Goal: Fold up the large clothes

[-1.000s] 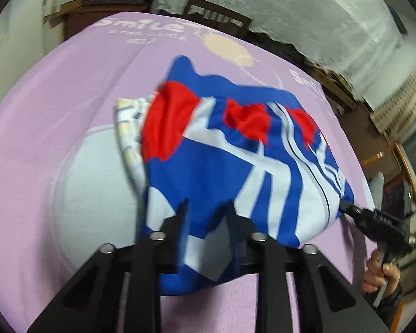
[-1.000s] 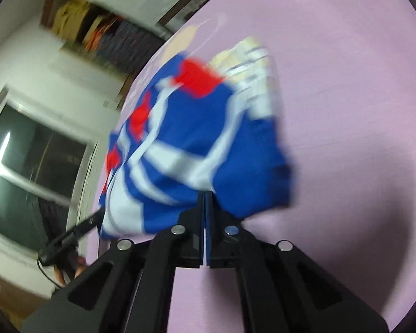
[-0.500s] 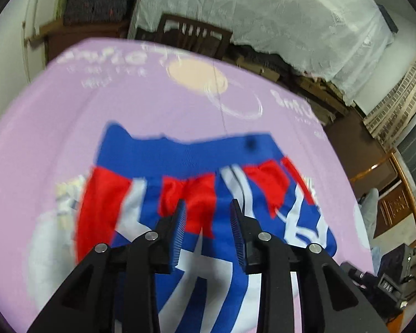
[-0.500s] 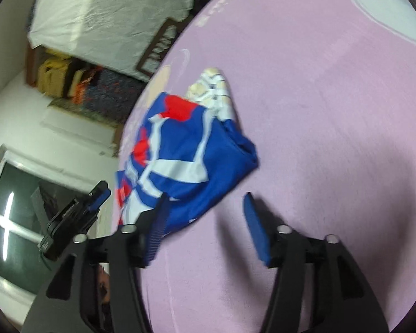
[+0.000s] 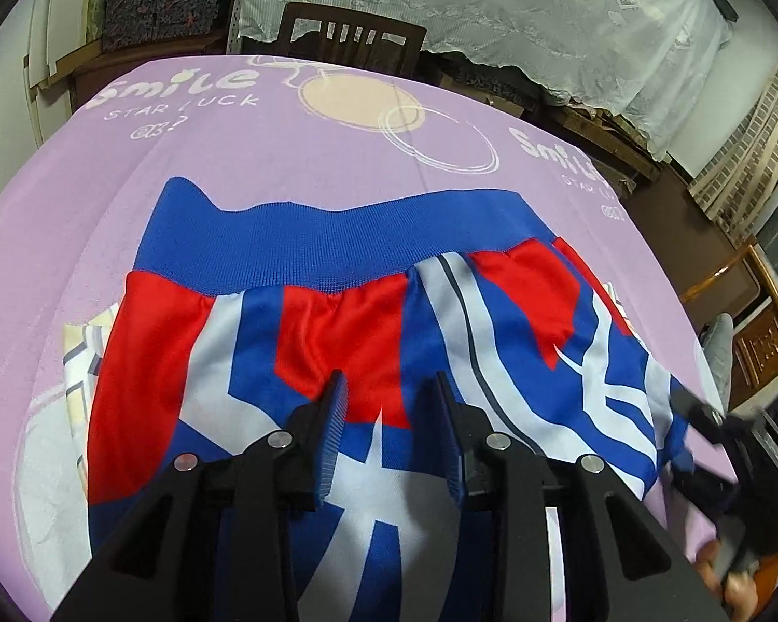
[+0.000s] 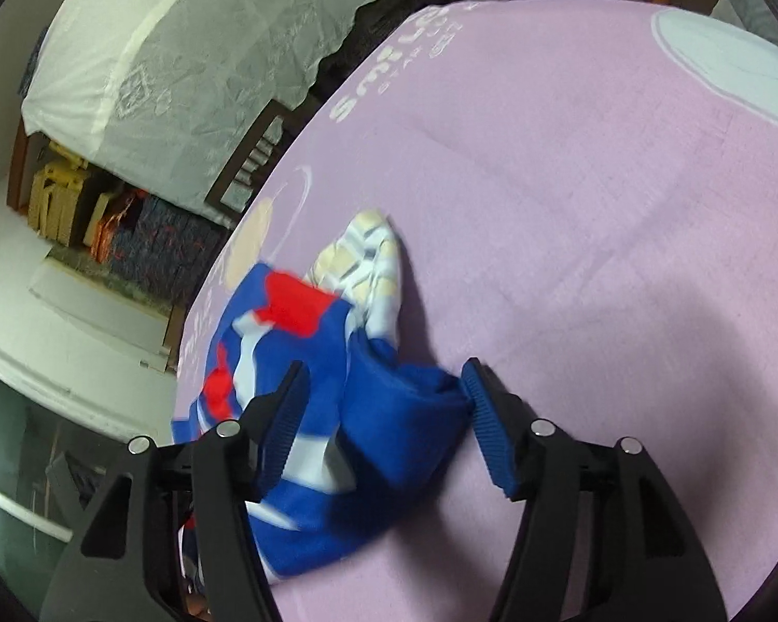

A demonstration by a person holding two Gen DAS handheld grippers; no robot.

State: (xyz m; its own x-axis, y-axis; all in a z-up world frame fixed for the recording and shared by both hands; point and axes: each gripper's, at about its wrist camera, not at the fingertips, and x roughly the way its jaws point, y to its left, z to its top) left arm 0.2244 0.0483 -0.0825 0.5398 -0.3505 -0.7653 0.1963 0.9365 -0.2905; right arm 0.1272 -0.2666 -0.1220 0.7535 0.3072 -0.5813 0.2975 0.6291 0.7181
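Left wrist view shows both tongs, left and right, just opened and empty over the folded garment, so press its layers flat on the tabletop before re-gripping.

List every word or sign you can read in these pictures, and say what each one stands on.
"Smile": white letters on the purple cloth, far left corner.
"STAR LUCK": smaller white line under it, same cloth.
Small mark below that, ending in "?": too small to read.
"Smi...": second print at the cloth's right edge, cut off; its lines underneath are too blurred.
"Smile": partly readable on the cloth in the right wrist view; the line beside it is blurred.
No text on the blue, red and white garment.
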